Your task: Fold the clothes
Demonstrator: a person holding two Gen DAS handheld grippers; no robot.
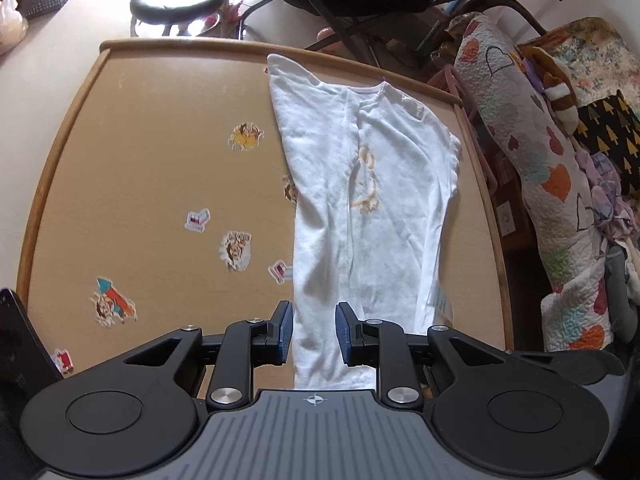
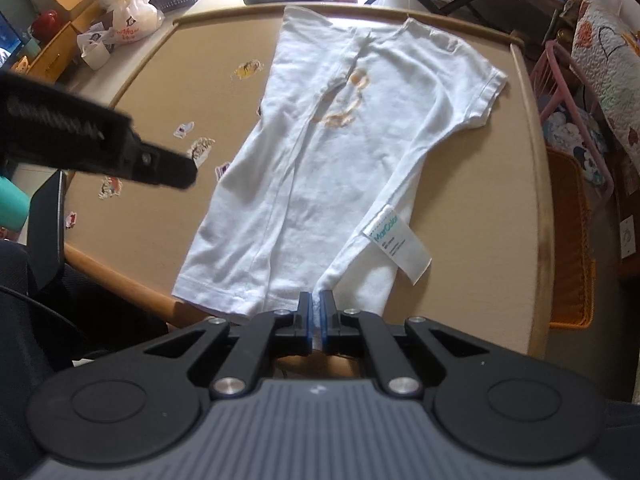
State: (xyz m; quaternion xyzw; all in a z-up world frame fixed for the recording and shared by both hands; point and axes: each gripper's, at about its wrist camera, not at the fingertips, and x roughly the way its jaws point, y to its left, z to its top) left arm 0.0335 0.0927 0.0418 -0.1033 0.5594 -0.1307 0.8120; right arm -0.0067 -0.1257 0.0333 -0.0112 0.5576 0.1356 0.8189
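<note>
A white T-shirt (image 2: 320,152) lies on a tan table (image 2: 472,208) with a wooden rim, partly folded lengthwise: one side is turned in over the body, and a faint yellow-brown print shows through near the chest. In the right wrist view it runs from the collar at the upper centre of the frame down to the hem at the lower centre, with a white care label (image 2: 400,244) sticking out at its right edge.

The right gripper (image 2: 317,312), at the bottom centre of that frame, has its blue pads pressed together on a pinch of the shirt's hem — a ridge of cloth rises from the hem straight into the jaws.

In the left wrist view the shirt (image 1: 360,200) fills the centre-right of the frame. The left gripper (image 1: 315,332) sits at the lower centre with its pads set a moderate gap apart, over the near end of the cloth. The fabric seems to pass below the pads rather than between them, though this angle does not settle it. Part of the left gripper's black body also juts in from the left edge of the right wrist view.

Cartoon stickers (image 1: 236,250) dot the bare tabletop in the left half of the frame. A patchwork quilt (image 1: 532,152) hangs beyond the table at the right.
</note>
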